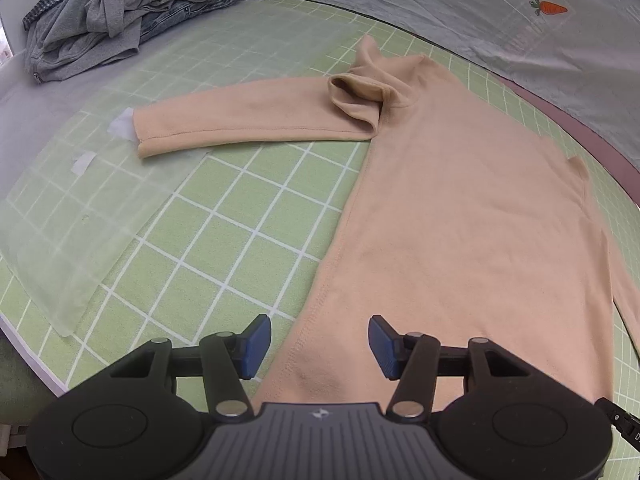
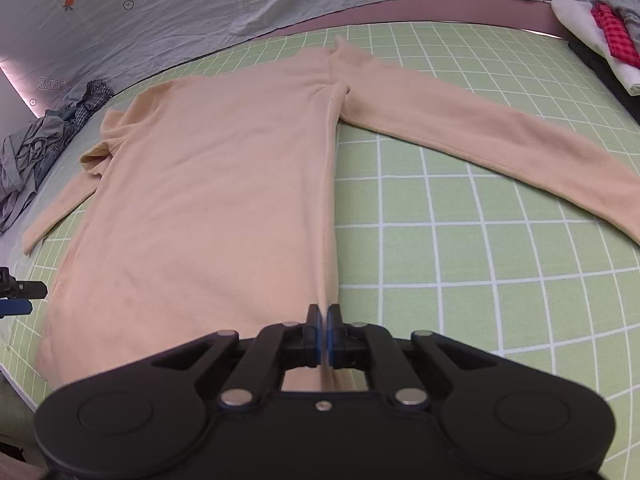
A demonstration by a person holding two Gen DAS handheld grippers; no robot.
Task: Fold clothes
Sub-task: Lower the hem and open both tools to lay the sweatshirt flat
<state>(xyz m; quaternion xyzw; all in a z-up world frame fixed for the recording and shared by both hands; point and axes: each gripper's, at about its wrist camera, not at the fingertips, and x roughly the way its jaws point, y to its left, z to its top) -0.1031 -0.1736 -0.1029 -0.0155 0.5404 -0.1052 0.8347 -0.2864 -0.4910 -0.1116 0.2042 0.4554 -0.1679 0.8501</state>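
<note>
A peach long-sleeved sweater (image 1: 460, 208) lies flat on the green grid mat (image 1: 240, 216), with its collar far from me and both sleeves spread out sideways. My left gripper (image 1: 320, 346) is open just above the sweater's near-left hem corner, and the cloth's side edge runs between its blue pads (image 1: 256, 342). In the right wrist view the sweater (image 2: 208, 200) fills the left half. My right gripper (image 2: 324, 330) is shut on the near-right side edge, where the cloth rises in a ridge into the pads. The left gripper (image 2: 18, 298) shows at the far left.
A heap of grey and checked clothes (image 1: 120, 12) lies at the mat's far left corner. A translucent sheet (image 1: 80, 208) covers the mat's left part. Folded white and red-checked clothes (image 2: 600, 36) sit at the far right. A printed grey bedsheet (image 1: 500, 28) lies beyond the mat.
</note>
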